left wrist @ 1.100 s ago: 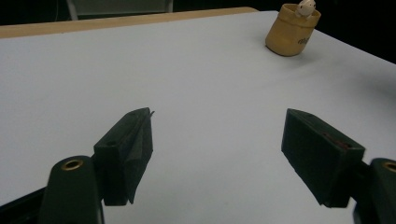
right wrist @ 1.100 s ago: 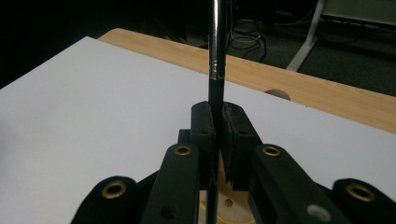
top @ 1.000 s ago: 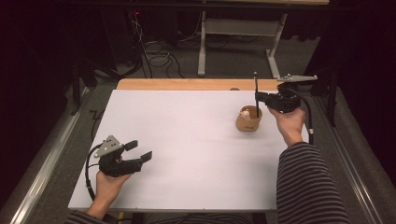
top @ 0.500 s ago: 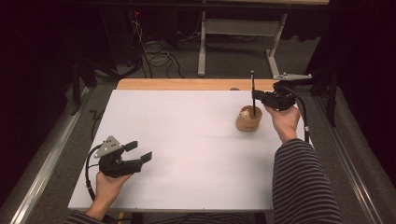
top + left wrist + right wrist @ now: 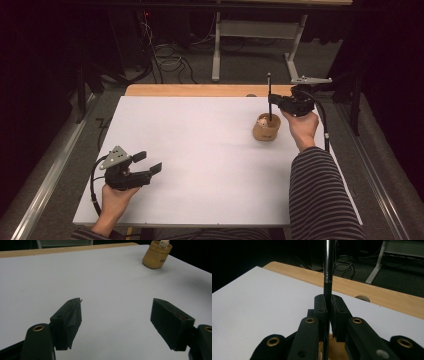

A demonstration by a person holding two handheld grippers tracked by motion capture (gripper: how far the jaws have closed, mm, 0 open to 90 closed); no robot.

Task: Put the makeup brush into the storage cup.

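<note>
At the upper right of the high view, the right gripper (image 5: 274, 101) is clamped on an upright rod (image 5: 269, 95) whose lower end dips into a tan cup (image 5: 266, 128) on the white table (image 5: 200, 145). Something small and pale sits in the cup. At the lower left, the left gripper (image 5: 148, 163) rests low with its jaws spread wide, holding nothing

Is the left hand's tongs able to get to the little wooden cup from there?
Probably yes. The left tongs are open and bare white table lies between them and the wooden cup, though the right tongs hold a black rod over it.
</note>
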